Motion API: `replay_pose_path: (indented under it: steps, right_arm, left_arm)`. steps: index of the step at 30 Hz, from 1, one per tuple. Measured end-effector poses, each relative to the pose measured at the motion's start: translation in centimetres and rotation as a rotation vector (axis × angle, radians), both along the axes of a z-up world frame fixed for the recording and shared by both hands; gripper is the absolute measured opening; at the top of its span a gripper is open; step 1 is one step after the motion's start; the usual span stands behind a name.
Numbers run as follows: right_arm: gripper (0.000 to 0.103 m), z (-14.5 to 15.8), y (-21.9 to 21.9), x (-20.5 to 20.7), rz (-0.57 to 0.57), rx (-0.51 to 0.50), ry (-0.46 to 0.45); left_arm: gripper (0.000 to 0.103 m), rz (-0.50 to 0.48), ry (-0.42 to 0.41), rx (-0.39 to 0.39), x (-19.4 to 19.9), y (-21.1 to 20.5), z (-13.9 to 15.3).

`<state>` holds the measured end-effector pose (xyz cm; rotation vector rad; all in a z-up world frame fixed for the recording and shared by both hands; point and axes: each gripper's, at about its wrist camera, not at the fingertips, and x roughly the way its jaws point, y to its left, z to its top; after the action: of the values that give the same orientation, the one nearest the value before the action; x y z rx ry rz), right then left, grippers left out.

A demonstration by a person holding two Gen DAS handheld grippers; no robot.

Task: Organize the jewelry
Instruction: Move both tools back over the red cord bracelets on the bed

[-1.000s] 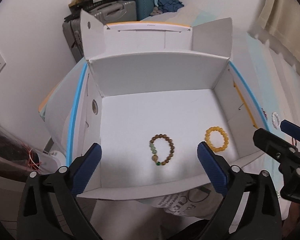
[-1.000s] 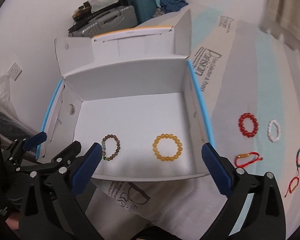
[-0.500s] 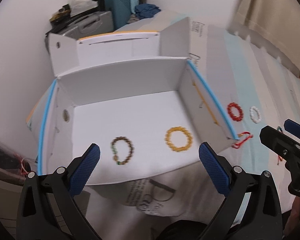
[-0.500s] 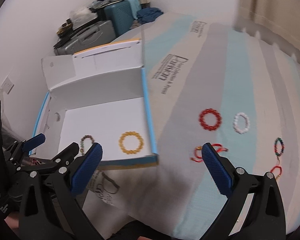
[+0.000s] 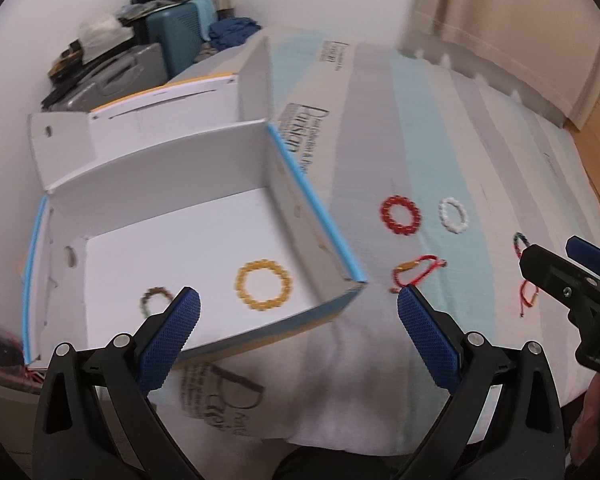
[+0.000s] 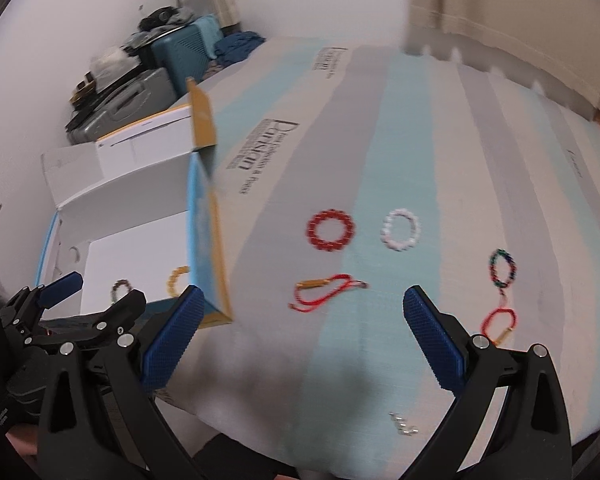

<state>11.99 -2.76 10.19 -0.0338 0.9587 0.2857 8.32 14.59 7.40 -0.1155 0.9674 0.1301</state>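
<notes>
Currently I hold both grippers spread wide, nothing gripped.
White box [image 5: 172,168] contains an amber bracelet [image 5: 263,285] and a brown bracelet [image 5: 155,298], flat on its floor. Left gripper [image 5: 298,304] fronts the box's near wall; right gripper [image 6: 300,312] hovers above the red cord bracelet [image 6: 324,290], lying crosswise on the mattress [image 6: 440,140].

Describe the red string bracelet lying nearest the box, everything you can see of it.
The red string bracelet is a thin loop of red cord threaded through a slim gold-coloured tube at its box-side end, with the cord trailing to a small knotted tail at the other. It lies flat and slack on the striped bed cover, stretched sideways rather than round. It sits just outside the white box, near its front corner, below the red bead bracelet. Nothing touches it; the open right gripper hangs in front of it.
</notes>
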Motion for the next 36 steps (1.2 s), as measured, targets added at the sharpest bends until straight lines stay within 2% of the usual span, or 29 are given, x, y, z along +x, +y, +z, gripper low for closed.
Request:
replay_pose_path:
  steps: [13,22,29,36]
  right_arm:
    - [0.095,-1.6,-9.1,0.6,-0.128,-0.003,0.006]
    - [0.095,-4.0,-14.8,1.4,-0.214,0.003,0.041]
    - [0.095,-6.2,-19.2,2.4,-0.278,0.007,0.082]
    - [0.095,-9.8,-22.6,4.0,-0.329,0.004,0.142]
  left_arm:
    - [0.097,-0.128,-0.003,0.003,2.6,-7.3,-1.7]
    - [0.097,-0.207,0.02,-0.002,5.1,-12.2,-4.8]
    - [0.097,-0.245,0.037,-0.013,7.3,-14.6,-7.4]
    - [0.097,-0.241,0.069,-0.021,9.3,-14.7,-10.7]
